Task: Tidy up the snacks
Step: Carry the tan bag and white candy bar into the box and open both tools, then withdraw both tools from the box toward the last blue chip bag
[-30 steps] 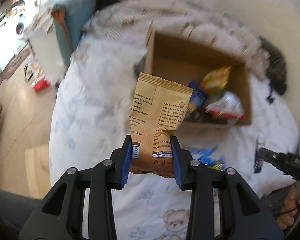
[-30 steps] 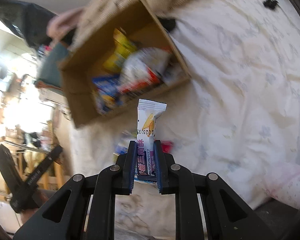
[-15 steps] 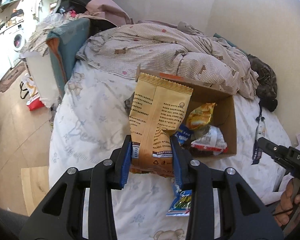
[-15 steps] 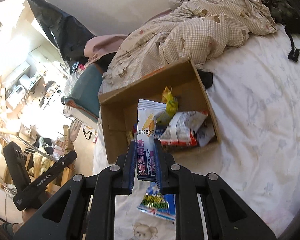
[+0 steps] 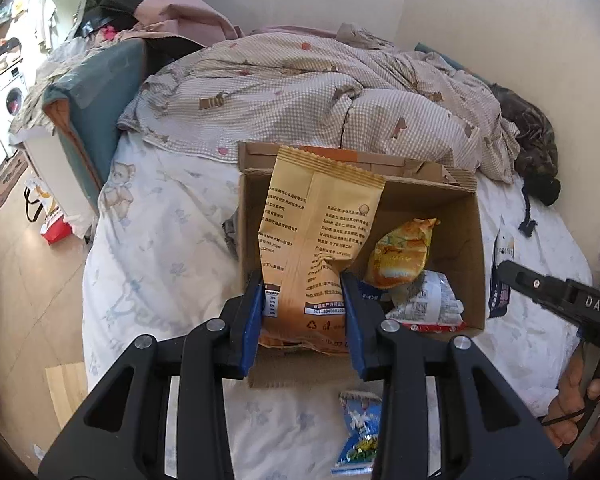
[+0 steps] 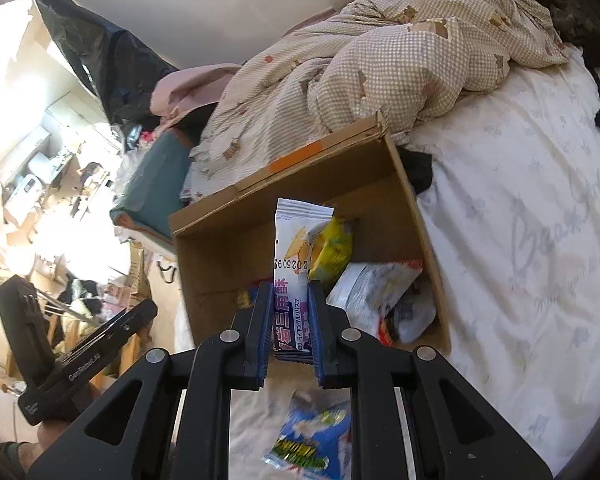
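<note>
L tool (image 5: 303,312) clamps tan snack pouch (image 5: 320,236), R tool (image 6: 289,320) clamps white-purple snack bar (image 6: 296,264) — both above cardboard box (image 5: 470,248) on bed. Risk: releasing early drops them at 6 o'clock, beside blue packet (image 5: 358,432) — outside box.

This is a bedroom in a home. A bed (image 5: 160,240) with a teddy-bear sheet fills most of it, and a checked blanket (image 5: 300,92) lies in a heap on top. Past the bed stands a washer (image 5: 10,100) (small and far off) by a messy floor (image 5: 16,280).
</note>
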